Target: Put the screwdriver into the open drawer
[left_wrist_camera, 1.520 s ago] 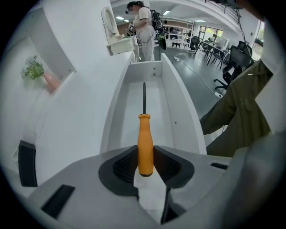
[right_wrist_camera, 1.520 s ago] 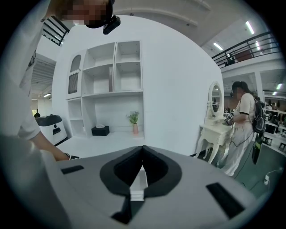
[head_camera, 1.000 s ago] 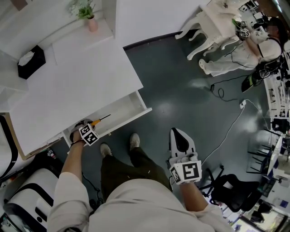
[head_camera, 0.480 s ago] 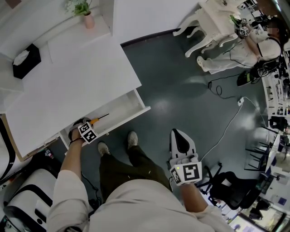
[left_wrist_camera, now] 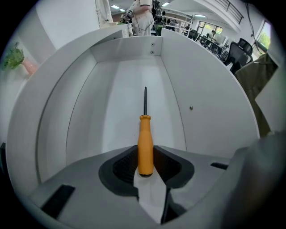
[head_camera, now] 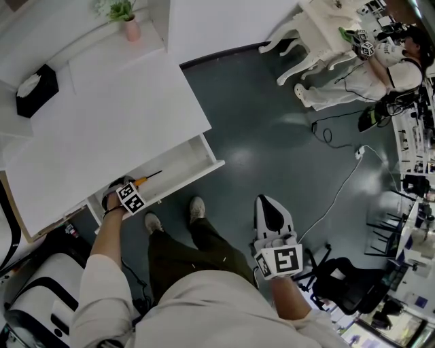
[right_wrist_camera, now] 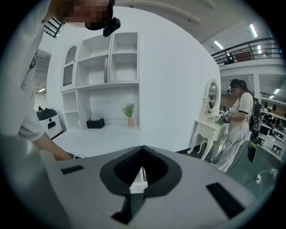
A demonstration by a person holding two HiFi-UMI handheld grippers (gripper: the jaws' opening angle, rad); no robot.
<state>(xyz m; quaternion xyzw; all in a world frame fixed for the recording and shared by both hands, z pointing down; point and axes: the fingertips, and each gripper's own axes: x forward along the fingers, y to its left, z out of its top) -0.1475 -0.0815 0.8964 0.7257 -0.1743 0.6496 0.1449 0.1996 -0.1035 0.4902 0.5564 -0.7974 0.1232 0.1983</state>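
An orange-handled screwdriver (left_wrist_camera: 145,143) with a thin dark shaft is held level over the floor of the open white drawer (left_wrist_camera: 129,42). My left gripper (left_wrist_camera: 145,169) points straight down and is shut on the butt of the handle. In the head view, the left gripper (head_camera: 128,188) is over the drawer's (head_camera: 183,170) left part, and the screwdriver (head_camera: 145,181) points right along it. My right gripper (head_camera: 272,206) hangs apart over the dark floor at the person's right. Its jaws are shut and hold nothing, and the right gripper (right_wrist_camera: 142,151) faces the white desk.
The white desk top (head_camera: 102,129) above the drawer carries a black tissue box (head_camera: 35,88) and a small potted plant (head_camera: 126,20). The person's shoes (head_camera: 197,209) stand in front of the drawer. Another person (head_camera: 380,64) sits by a white dressing table (head_camera: 319,34). A cable (head_camera: 340,197) crosses the floor.
My left gripper has sunk a little toward the drawer with the screwdriver in it. The right gripper has stayed where it was.
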